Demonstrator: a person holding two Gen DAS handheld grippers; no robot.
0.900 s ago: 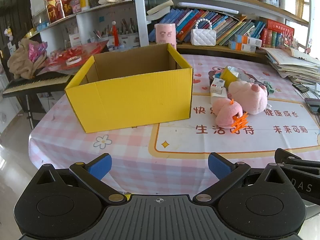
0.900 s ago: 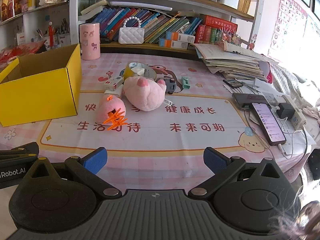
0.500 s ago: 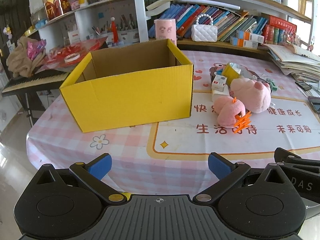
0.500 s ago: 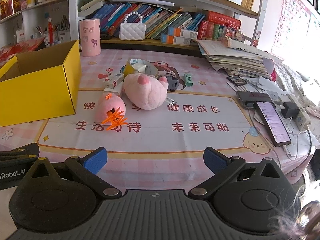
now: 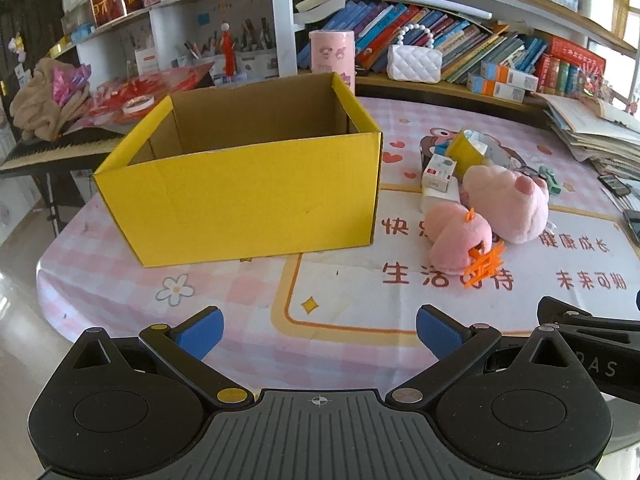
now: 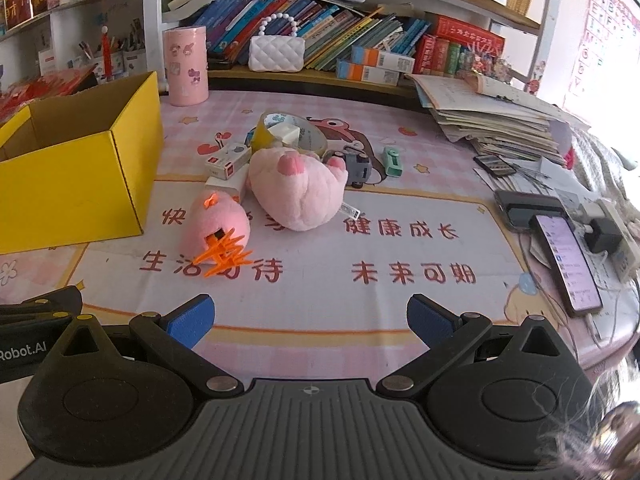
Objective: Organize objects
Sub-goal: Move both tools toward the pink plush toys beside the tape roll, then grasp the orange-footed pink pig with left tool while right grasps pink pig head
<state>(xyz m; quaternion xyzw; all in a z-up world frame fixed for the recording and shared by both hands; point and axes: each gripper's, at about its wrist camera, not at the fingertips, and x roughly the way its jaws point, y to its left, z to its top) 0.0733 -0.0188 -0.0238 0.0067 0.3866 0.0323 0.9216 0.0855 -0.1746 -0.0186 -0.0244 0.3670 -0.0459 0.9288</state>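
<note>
An open, empty yellow cardboard box [image 5: 256, 196] stands on the table's left; it also shows in the right wrist view [image 6: 76, 188]. Right of it lie a small pink plush with orange feet [image 5: 460, 242] [image 6: 218, 222], a larger pink plush [image 5: 506, 204] [image 6: 298, 188], small white cartons [image 6: 228, 160], a yellow tape roll [image 6: 290, 132], a grey toy [image 6: 358, 166] and a green clip [image 6: 391, 160]. My left gripper [image 5: 318, 330] is open and empty, low before the box. My right gripper [image 6: 310, 318] is open and empty, near the table's front edge.
The table wears a pink checked cloth [image 6: 400, 240]. Phones and chargers [image 6: 568, 256] lie at its right edge, stacked papers [image 6: 492, 120] at back right. A pink canister [image 6: 186, 66] and white purse [image 6: 276, 52] stand before the bookshelf.
Both grippers have moved forward and slightly lower toward the table; the box and plush toys look larger. Both stay open. Nothing on the table has moved.
</note>
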